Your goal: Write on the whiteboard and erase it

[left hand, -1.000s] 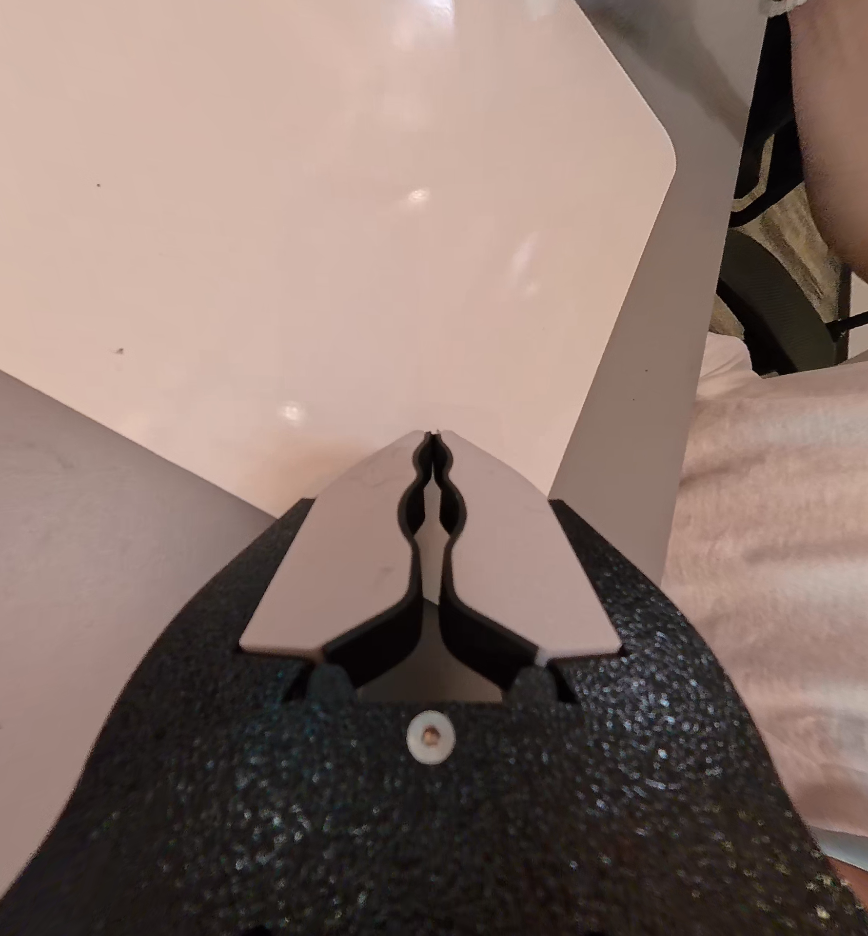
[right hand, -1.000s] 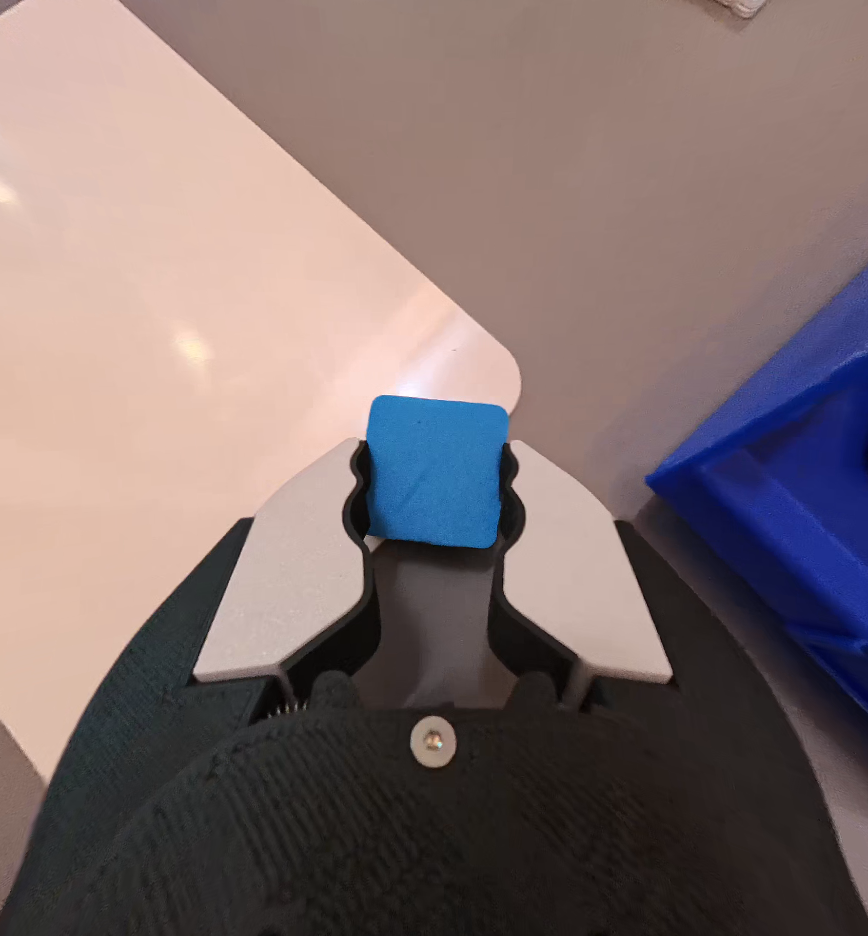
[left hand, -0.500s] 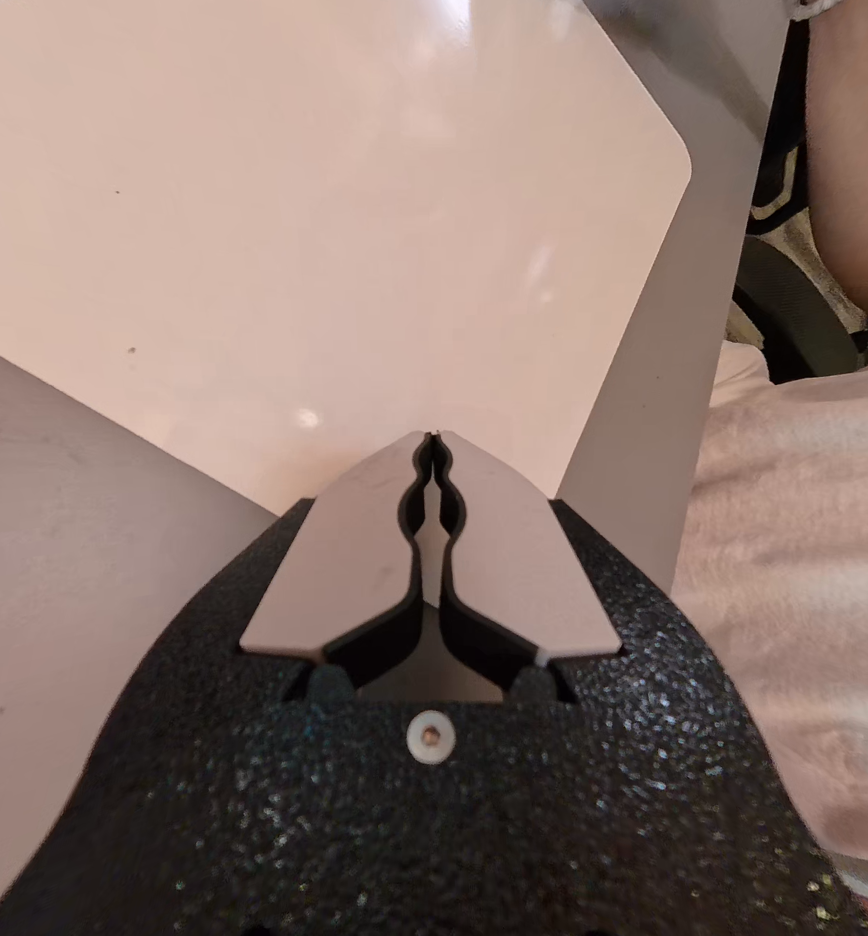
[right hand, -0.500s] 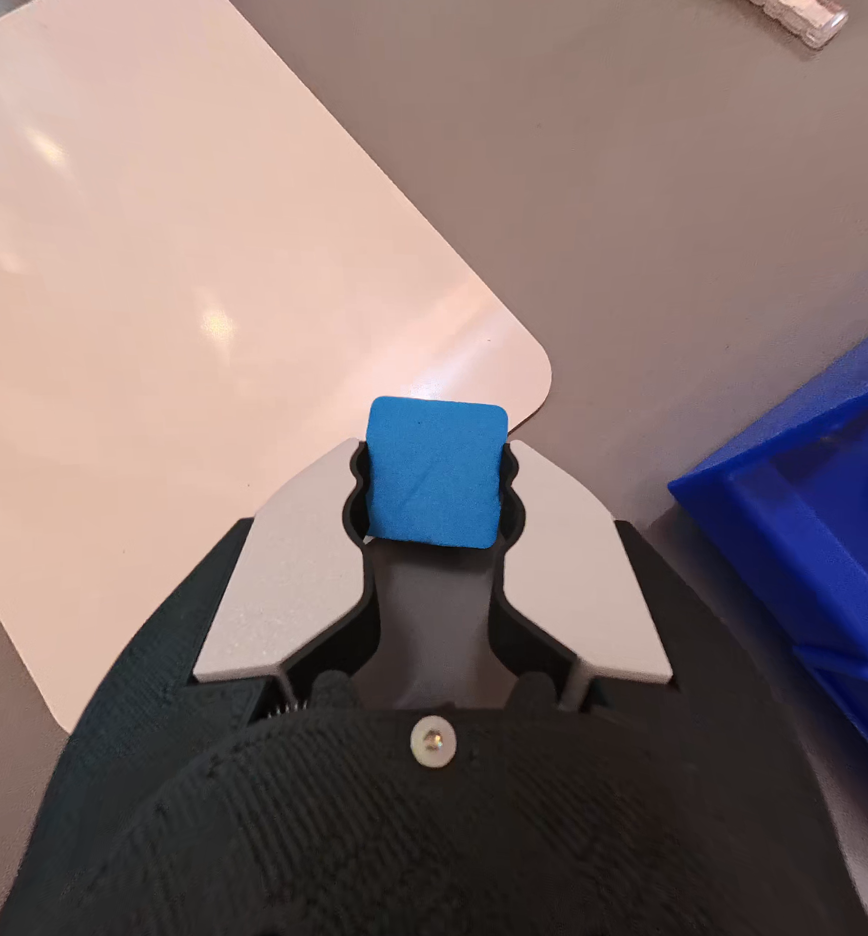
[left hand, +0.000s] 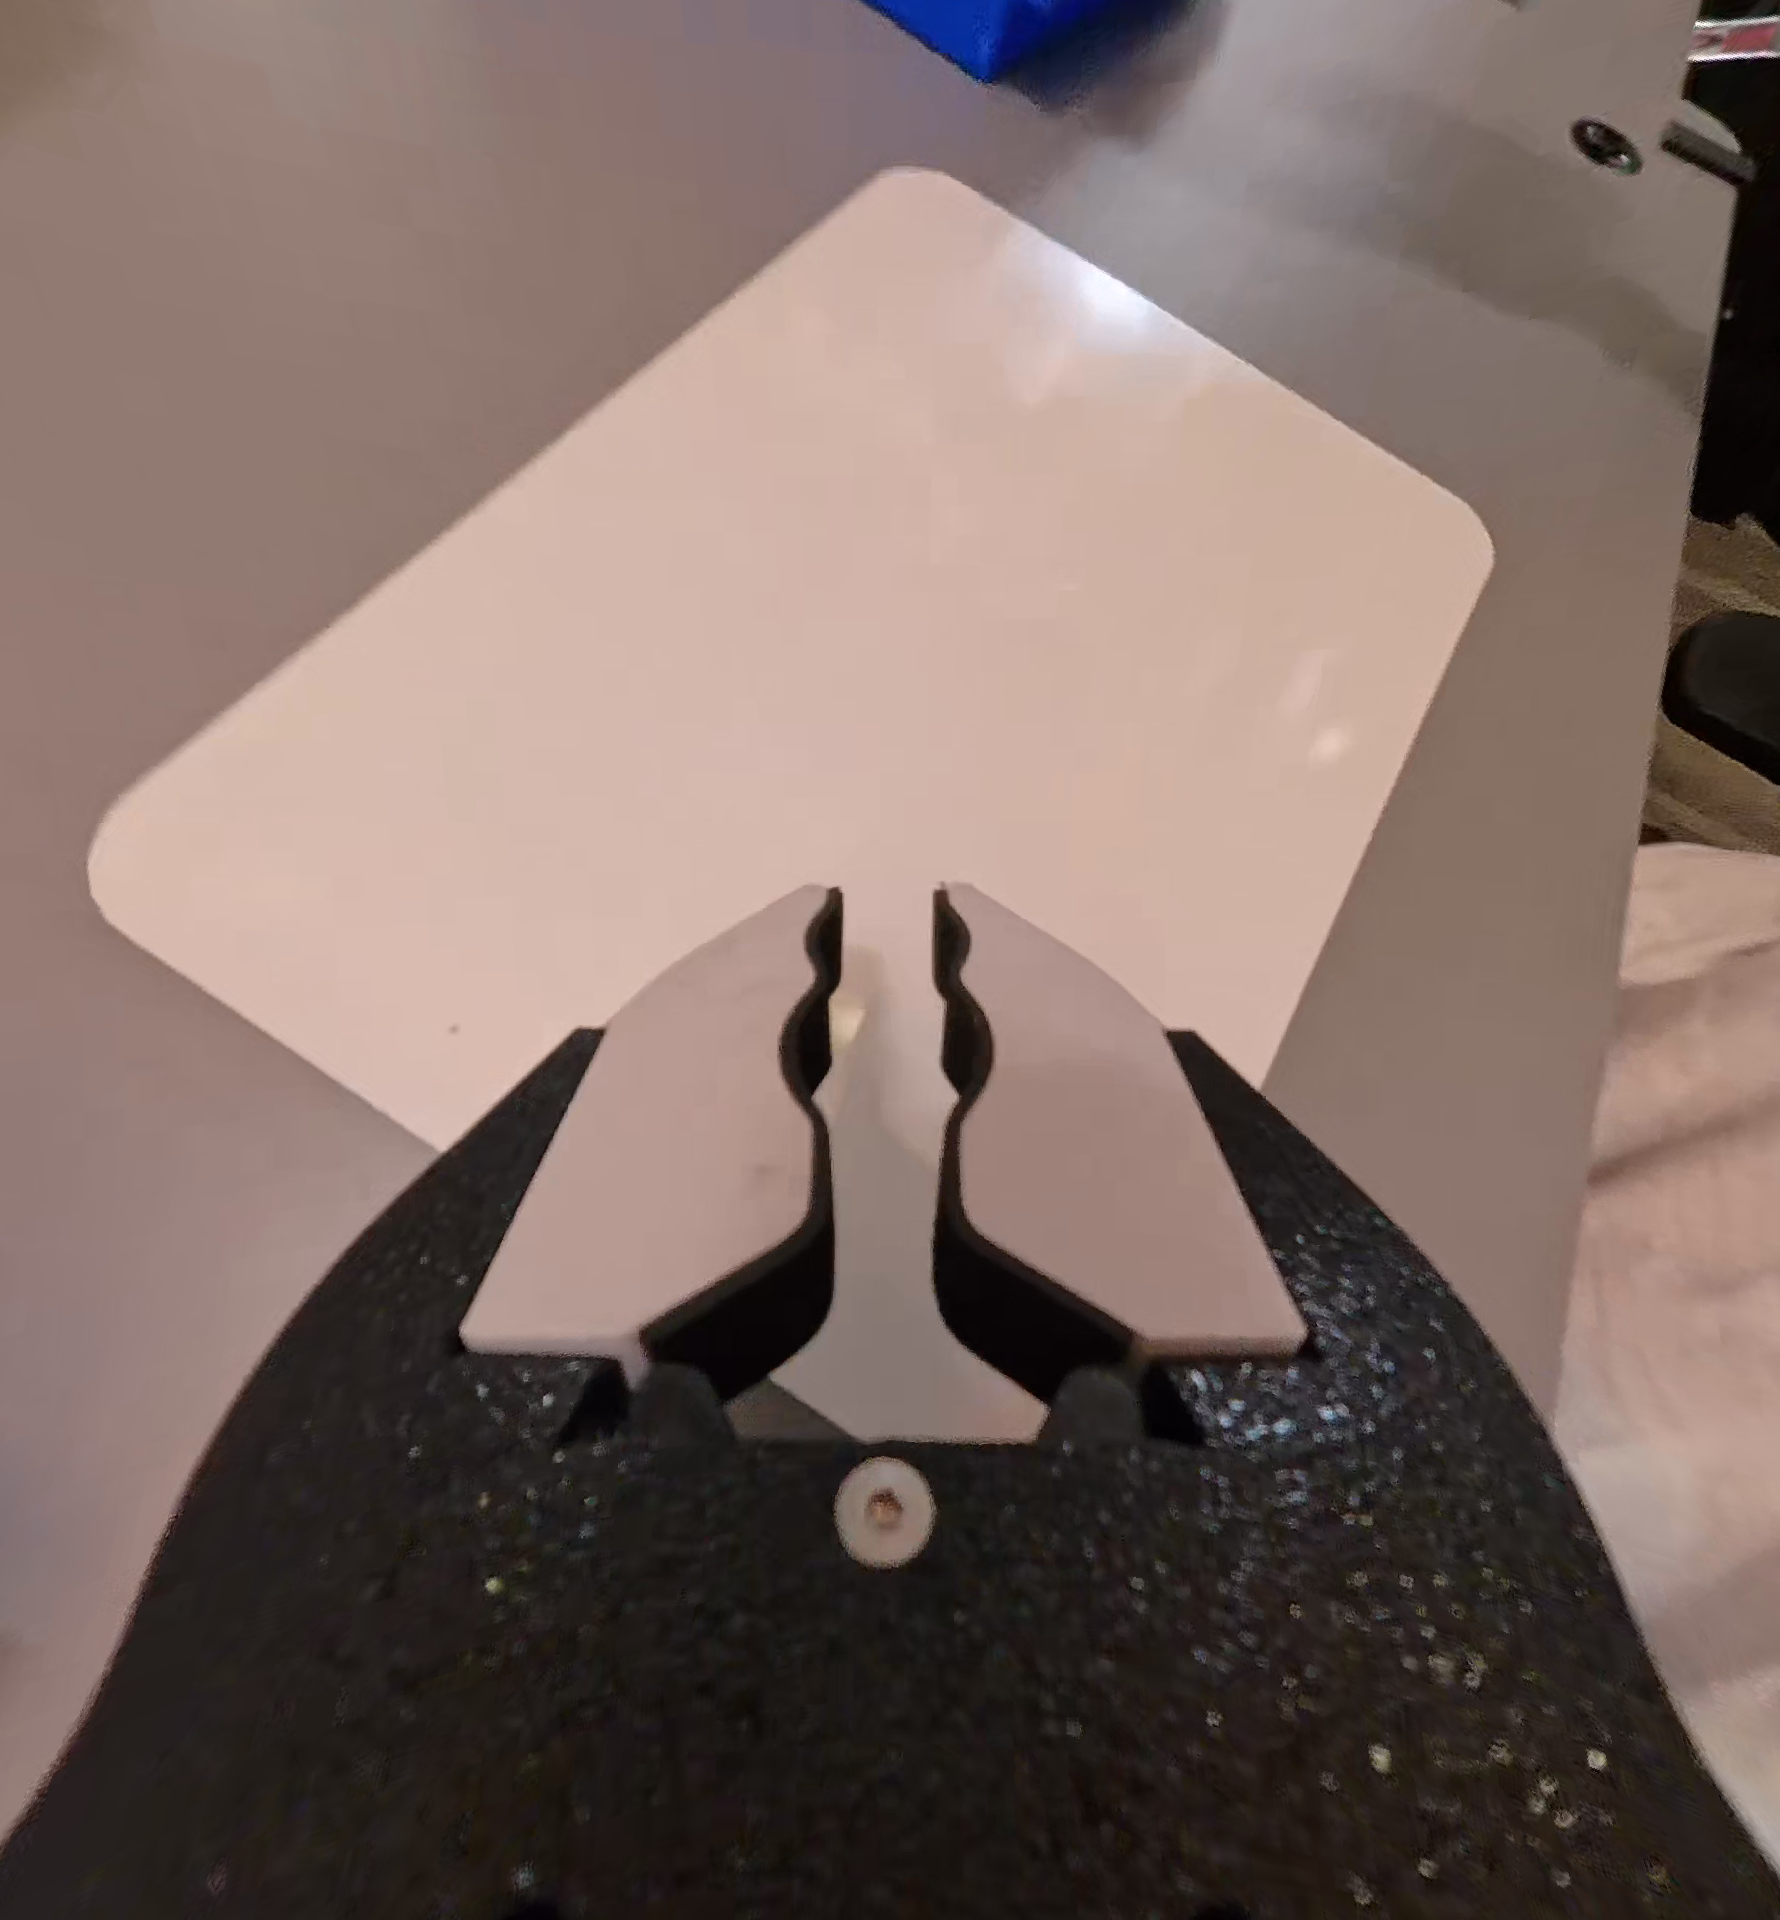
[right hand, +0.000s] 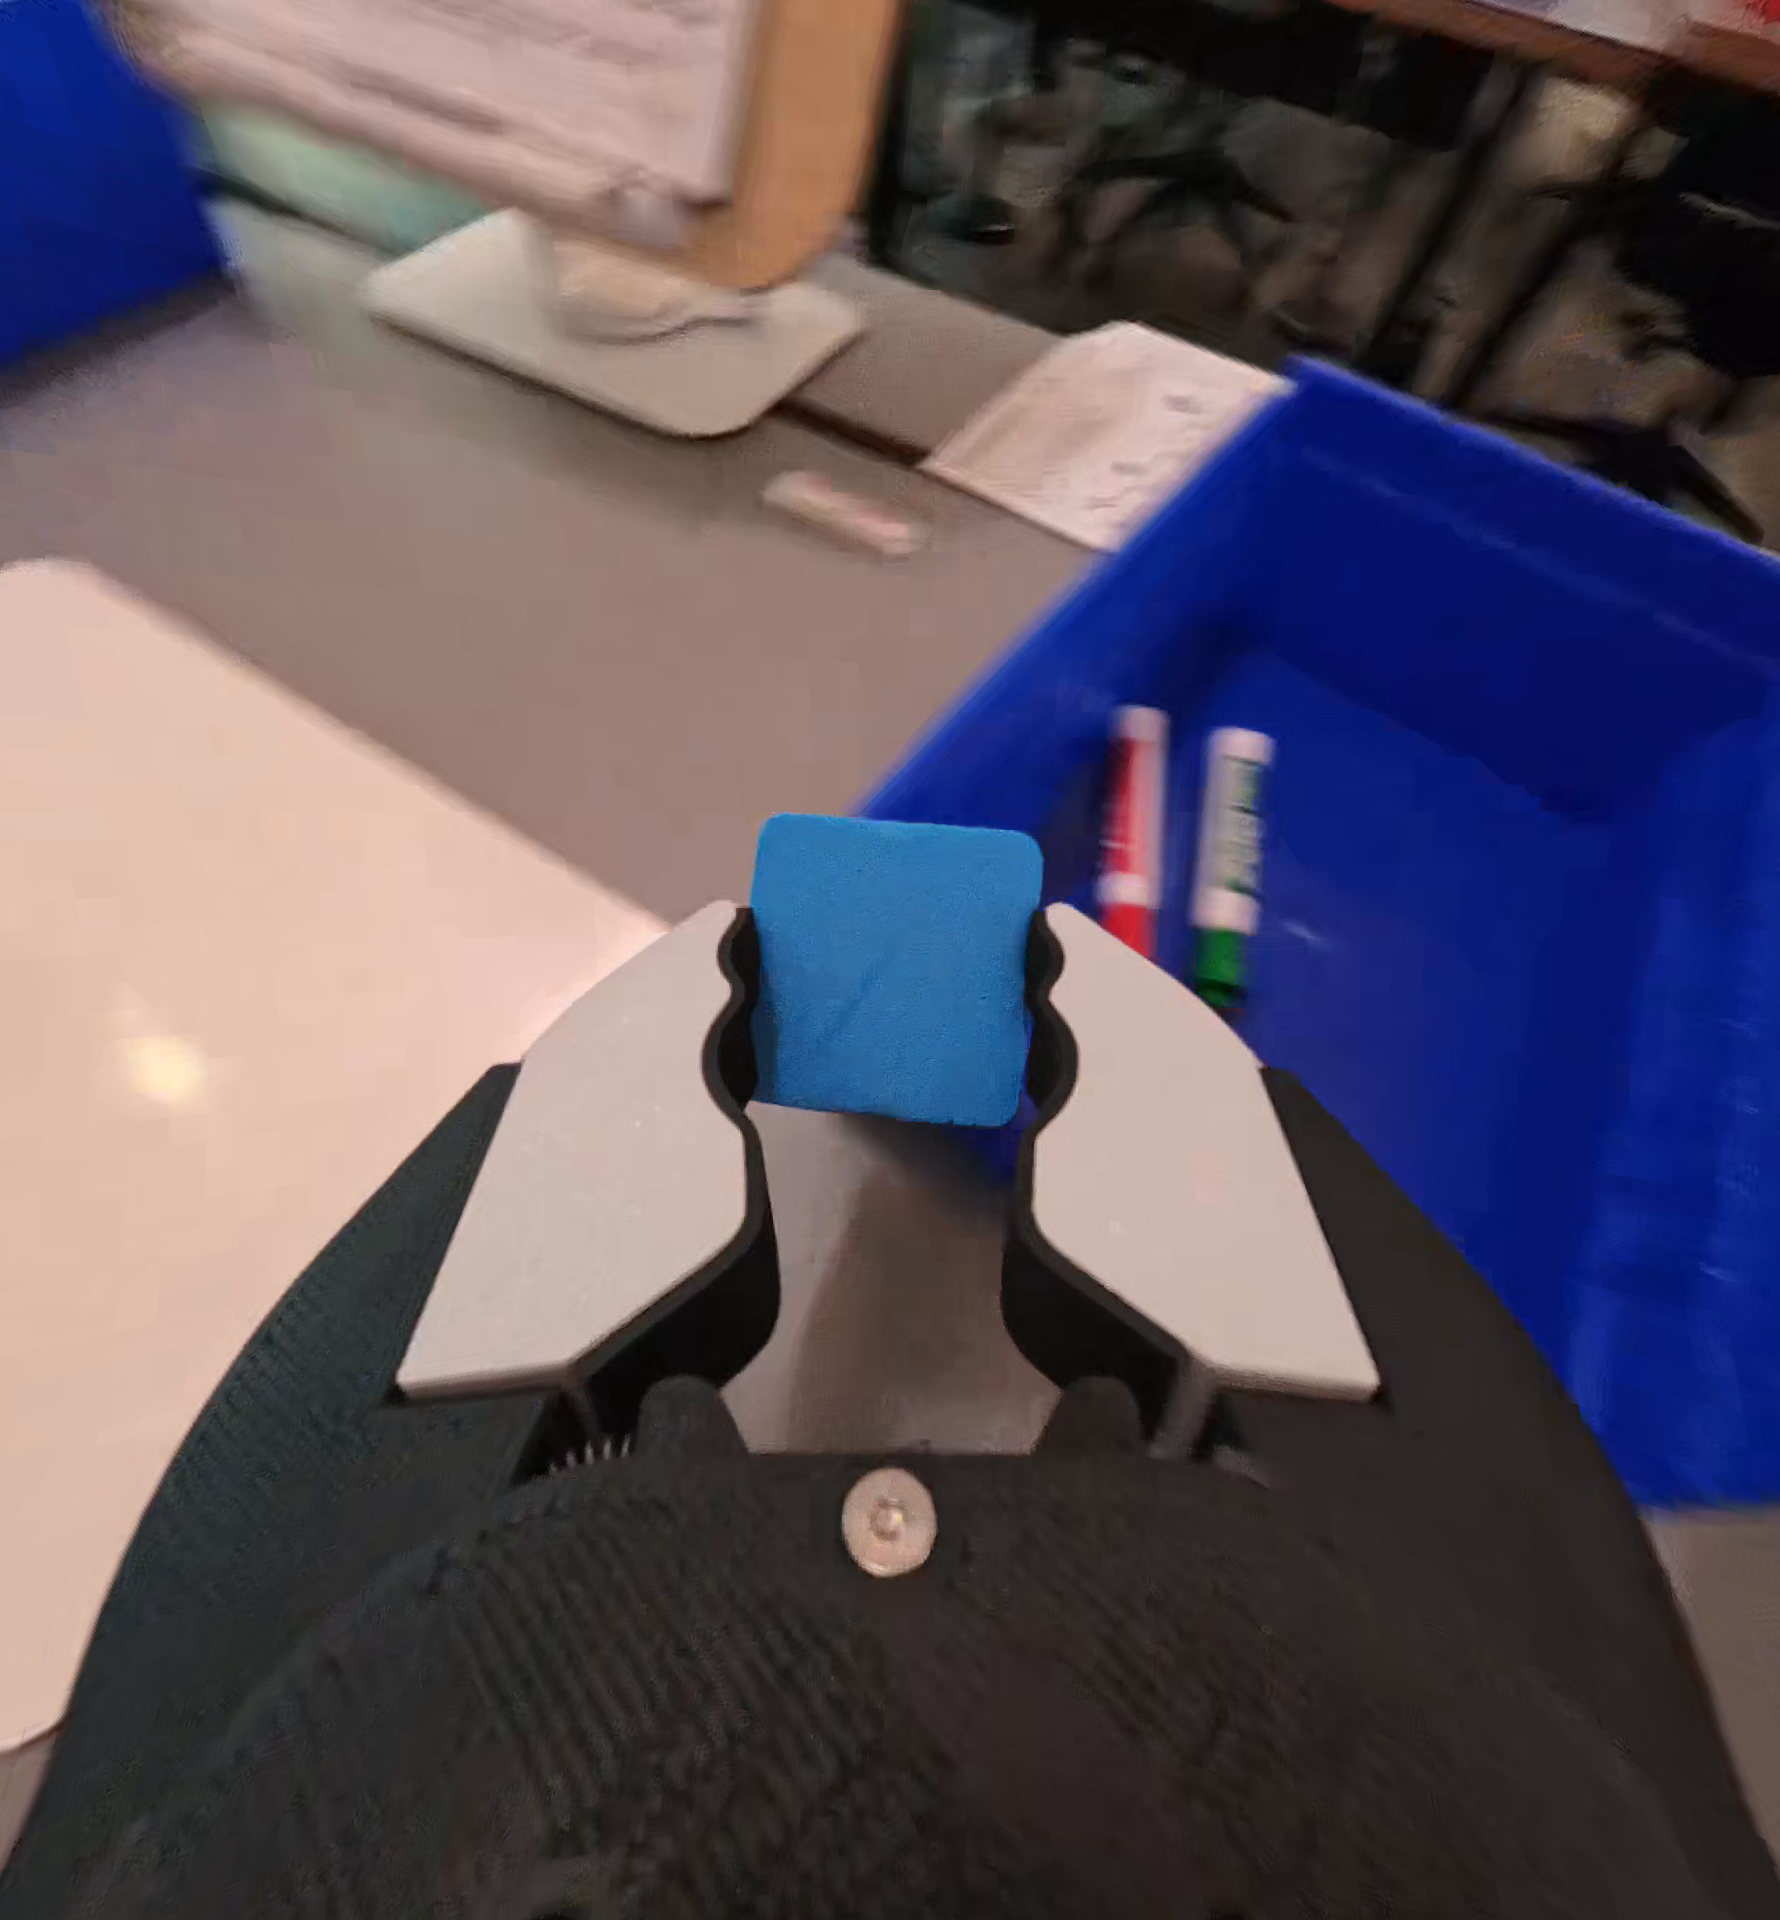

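Note:
A blank whiteboard (left hand: pixel 865 623) lies flat on the grey table; it also shows at the left of the right wrist view (right hand: pixel 190 883). My left gripper (left hand: pixel 887 904) hovers above the board's near corner, empty, its jaws a narrow gap apart. My right gripper (right hand: pixel 891 920) is shut on a blue foam eraser (right hand: pixel 891 987) and holds it in the air past the board's right edge, in front of a blue bin (right hand: pixel 1696 1247). A red marker (right hand: pixel 1130 821) and a green marker (right hand: pixel 1229 852) lie in the bin.
A monitor stand (right hand: pixel 616 322), a sheet of paper (right hand: pixel 1104 426) and a small pale object (right hand: pixel 844 514) sit at the back of the table. Another blue container (right hand: pixel 34 177) is at far left. A person's pink clothing (left hand: pixel 1696 1247) is beyond the table's right edge.
My left gripper has lifted away from the whiteboard and its jaws have parted slightly. My right gripper has risen and swung right toward the blue bin, still holding the eraser.

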